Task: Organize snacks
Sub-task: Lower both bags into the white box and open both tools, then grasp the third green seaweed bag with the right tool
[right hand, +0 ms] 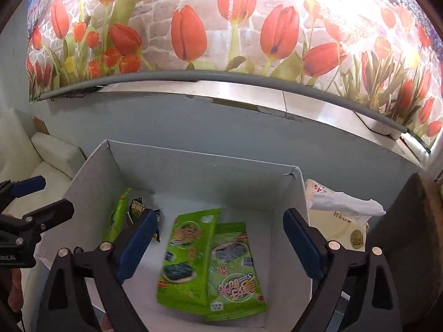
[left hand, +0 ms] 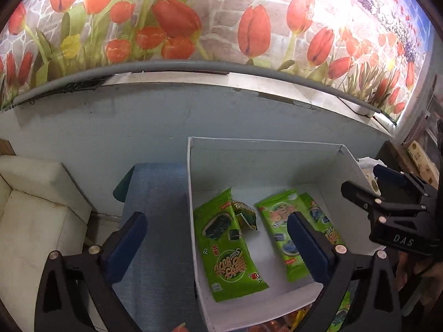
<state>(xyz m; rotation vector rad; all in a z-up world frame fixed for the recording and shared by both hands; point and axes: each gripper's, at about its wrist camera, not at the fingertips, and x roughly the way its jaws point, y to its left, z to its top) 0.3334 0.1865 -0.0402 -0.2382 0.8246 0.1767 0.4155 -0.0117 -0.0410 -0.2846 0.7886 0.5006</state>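
In the lower middle of both views sits a white open-topped cardboard box (left hand: 191, 171) (right hand: 91, 160) holding green flat seaweed snack packets (left hand: 227, 251) (right hand: 191, 257) on its floor. The left gripper (left hand: 216, 246) (right hand: 27, 196) and right gripper (right hand: 218, 243) (left hand: 371, 185) both hover spread wide and empty.

"DAS" on right gripper (left hand: 398, 215), "5 Sheet" on snack pack (right hand: 235, 271)
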